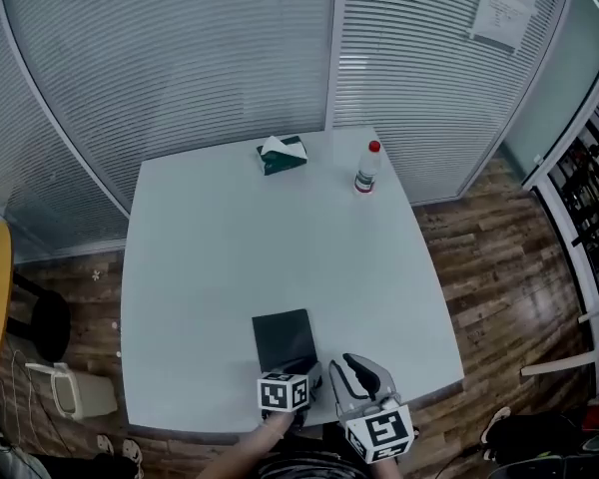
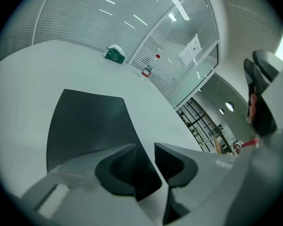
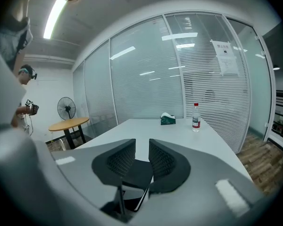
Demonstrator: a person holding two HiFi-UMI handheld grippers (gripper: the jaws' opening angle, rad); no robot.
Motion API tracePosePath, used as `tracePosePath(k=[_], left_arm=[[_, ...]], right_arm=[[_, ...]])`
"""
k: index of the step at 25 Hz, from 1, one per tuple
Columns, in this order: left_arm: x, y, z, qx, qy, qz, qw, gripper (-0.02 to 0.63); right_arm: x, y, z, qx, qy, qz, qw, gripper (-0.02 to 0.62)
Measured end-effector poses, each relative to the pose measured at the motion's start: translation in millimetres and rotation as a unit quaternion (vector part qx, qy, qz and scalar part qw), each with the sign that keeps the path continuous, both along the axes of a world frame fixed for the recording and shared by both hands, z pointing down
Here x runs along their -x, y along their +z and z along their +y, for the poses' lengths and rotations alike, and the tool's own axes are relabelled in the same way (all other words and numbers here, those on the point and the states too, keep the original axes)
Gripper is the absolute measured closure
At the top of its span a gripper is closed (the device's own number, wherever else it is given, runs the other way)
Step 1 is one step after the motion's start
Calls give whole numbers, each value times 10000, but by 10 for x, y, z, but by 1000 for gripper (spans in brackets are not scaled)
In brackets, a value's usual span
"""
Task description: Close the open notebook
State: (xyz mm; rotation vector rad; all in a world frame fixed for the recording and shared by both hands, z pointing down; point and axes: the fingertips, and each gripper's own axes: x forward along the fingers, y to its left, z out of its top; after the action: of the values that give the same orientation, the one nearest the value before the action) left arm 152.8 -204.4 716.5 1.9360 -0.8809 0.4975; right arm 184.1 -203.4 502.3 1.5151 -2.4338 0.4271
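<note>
the dark notebook (image 1: 285, 337) lay flat and shut near the front edge of the table (image 1: 280, 247). the left gripper (image 2: 145, 148) hung over its near end, jaws a little apart — the cover showed in the gap, ungripped. the right gripper (image 3: 142, 147) sat just beside it, jaws narrowly parted too, holding nothing.

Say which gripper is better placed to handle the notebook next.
Probably left: the left gripper hangs, jaws open, over a corner of the notebook; the right gripper stands beside its right edge.
</note>
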Motion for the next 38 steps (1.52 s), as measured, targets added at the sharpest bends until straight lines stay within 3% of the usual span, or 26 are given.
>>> tracePosePath(k=[10, 20, 26, 38], left_arm=[[423, -454, -57, -816, -208, -150, 9963, 492], [748, -1251, -162, -1629, -605, 172, 9846, 510], [805, -1719, -176, -2354, -443, 221, 9706, 522], [957, -2403, -217, -3620, -212, -390, 9311, 561]], right_arm=[[398, 86, -159, 99, -627, 71, 9980, 506], [607, 57, -231, 85, -884, -19, 9960, 508], [717, -9, -268, -11, -1012, 9, 9949, 508], [926, -378, -316, -416, -1394, -109, 9893, 543]])
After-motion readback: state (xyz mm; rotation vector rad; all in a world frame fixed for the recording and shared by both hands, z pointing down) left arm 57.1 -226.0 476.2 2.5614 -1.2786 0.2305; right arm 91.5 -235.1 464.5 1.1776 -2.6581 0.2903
